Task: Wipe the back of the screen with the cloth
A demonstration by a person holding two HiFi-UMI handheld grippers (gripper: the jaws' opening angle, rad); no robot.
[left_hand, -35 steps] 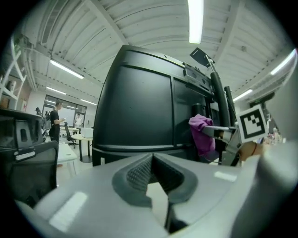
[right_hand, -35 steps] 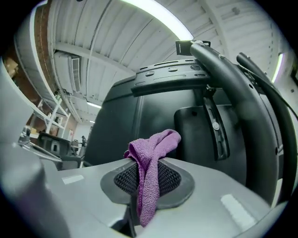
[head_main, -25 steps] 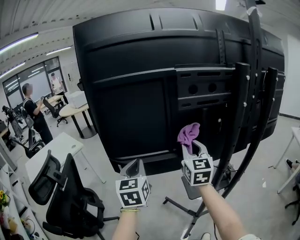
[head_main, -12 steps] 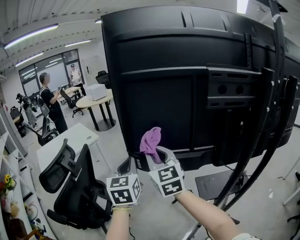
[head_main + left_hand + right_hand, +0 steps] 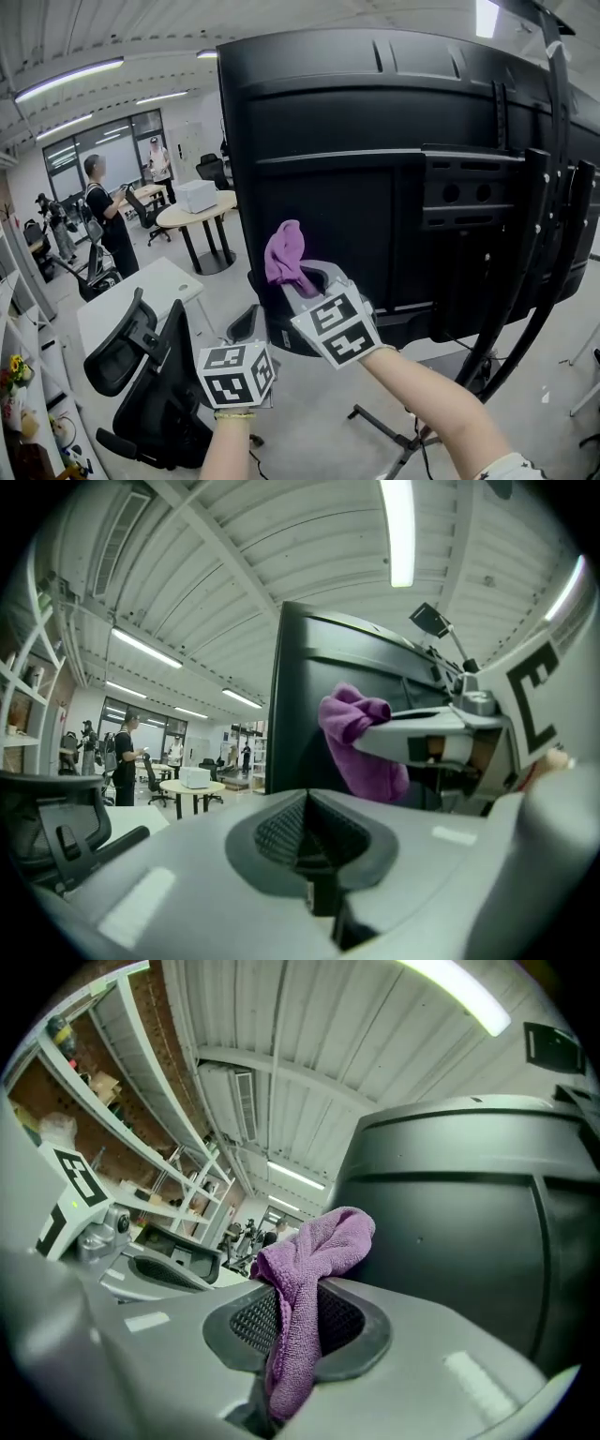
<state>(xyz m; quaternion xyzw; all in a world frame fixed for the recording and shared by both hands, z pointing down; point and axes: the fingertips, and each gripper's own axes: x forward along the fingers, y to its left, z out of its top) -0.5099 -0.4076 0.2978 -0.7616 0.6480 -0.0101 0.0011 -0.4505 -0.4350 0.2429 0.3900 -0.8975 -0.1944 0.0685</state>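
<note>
The cloth (image 5: 284, 255) near the lower left of the screen (image 5: 375, 187)
The right gripper (image 5: 298, 281) pinches it; press flat, stroke evenly (left gripper (image 5: 246, 326), below the screen, pressed together, empty).

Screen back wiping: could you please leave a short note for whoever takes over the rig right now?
Right gripper: shut on the purple cloth, raised by the lower left of the screen back; contact cannot be confirmed.
Left gripper: shut, empty, held lower and to the left.
Done: cloth gripped and brought up to the panel.
Left: wipe across the panel; no wiped area can be made out.
</note>
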